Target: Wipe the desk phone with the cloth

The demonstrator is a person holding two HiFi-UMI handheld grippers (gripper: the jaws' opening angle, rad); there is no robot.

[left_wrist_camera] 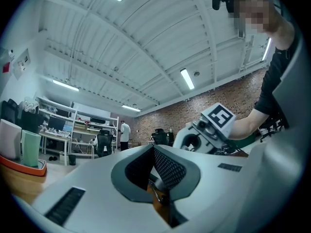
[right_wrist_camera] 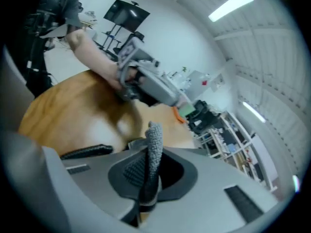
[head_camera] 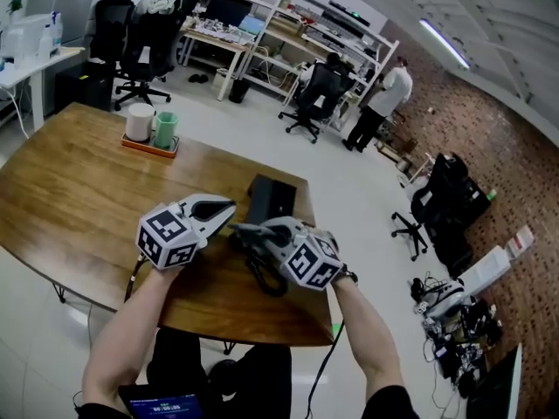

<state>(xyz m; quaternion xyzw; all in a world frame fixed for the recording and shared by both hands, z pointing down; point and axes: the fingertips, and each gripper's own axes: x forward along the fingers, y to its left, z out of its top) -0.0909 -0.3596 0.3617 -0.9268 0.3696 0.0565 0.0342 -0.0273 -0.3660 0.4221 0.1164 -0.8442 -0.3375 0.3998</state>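
The black desk phone (head_camera: 269, 197) sits near the far right edge of the wooden table (head_camera: 79, 199). A black cord (head_camera: 262, 278) curls from it toward me. My right gripper (head_camera: 244, 231) points left just in front of the phone. It is shut on a grey knitted cloth (right_wrist_camera: 154, 144), which sticks up from between the jaws of the right gripper (right_wrist_camera: 148, 178). My left gripper (head_camera: 231, 209) points right, its tip close to the right one, beside the phone's near left corner. In its own view the left gripper (left_wrist_camera: 163, 176) looks shut with nothing in it.
An orange tray (head_camera: 150, 145) with a white cup (head_camera: 140, 120) and a green cup (head_camera: 165, 129) stands at the table's far edge. Office chairs (head_camera: 140, 51), shelving and a standing person (head_camera: 376, 103) are beyond. The table's right edge runs just past the phone.
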